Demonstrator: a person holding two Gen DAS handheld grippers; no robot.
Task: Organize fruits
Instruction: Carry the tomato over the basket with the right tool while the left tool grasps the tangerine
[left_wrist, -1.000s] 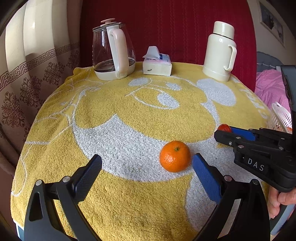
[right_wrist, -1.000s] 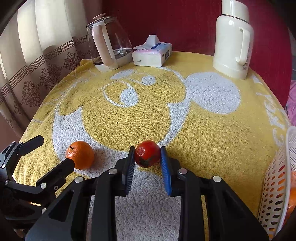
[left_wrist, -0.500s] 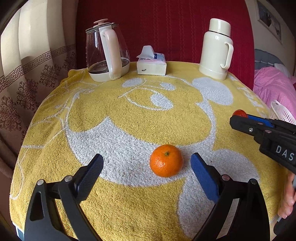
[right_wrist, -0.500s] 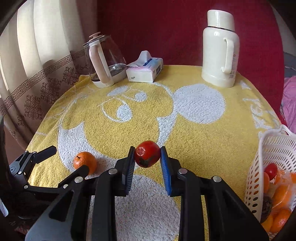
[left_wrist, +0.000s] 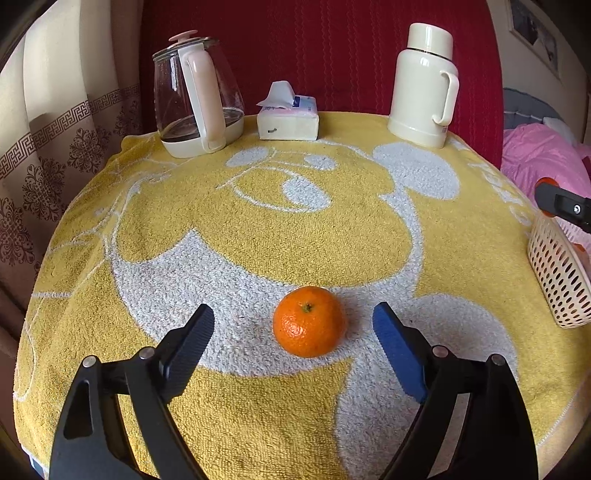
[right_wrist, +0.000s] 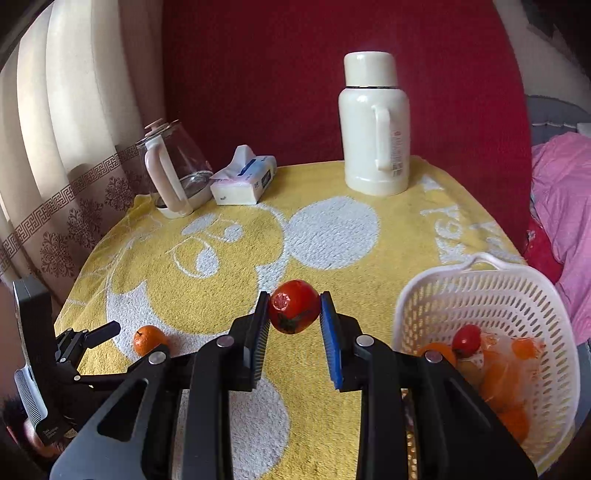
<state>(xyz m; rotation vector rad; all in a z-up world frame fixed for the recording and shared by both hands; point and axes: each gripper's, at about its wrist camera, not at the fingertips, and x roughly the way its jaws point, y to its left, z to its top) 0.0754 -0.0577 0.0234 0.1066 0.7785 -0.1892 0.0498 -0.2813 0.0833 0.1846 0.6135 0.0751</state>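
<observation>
Over the yellow towel (left_wrist: 258, 229), I am carrying the red fruit (right_wrist: 293, 312), clamped in my right tongs (right_wrist: 294, 325), up beside the basket (right_wrist: 480, 291); my left tongs (left_wrist: 291, 332) are closing around the orange (left_wrist: 309, 322), not yet touching.

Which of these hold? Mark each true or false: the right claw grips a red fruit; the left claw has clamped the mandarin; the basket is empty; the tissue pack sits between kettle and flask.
1. The right claw grips a red fruit. True.
2. The left claw has clamped the mandarin. False: its jaws have just been closing but stand clear of it.
3. The basket is empty. False: it holds fruit.
4. The tissue pack sits between glass kettle and flask. True.
</observation>
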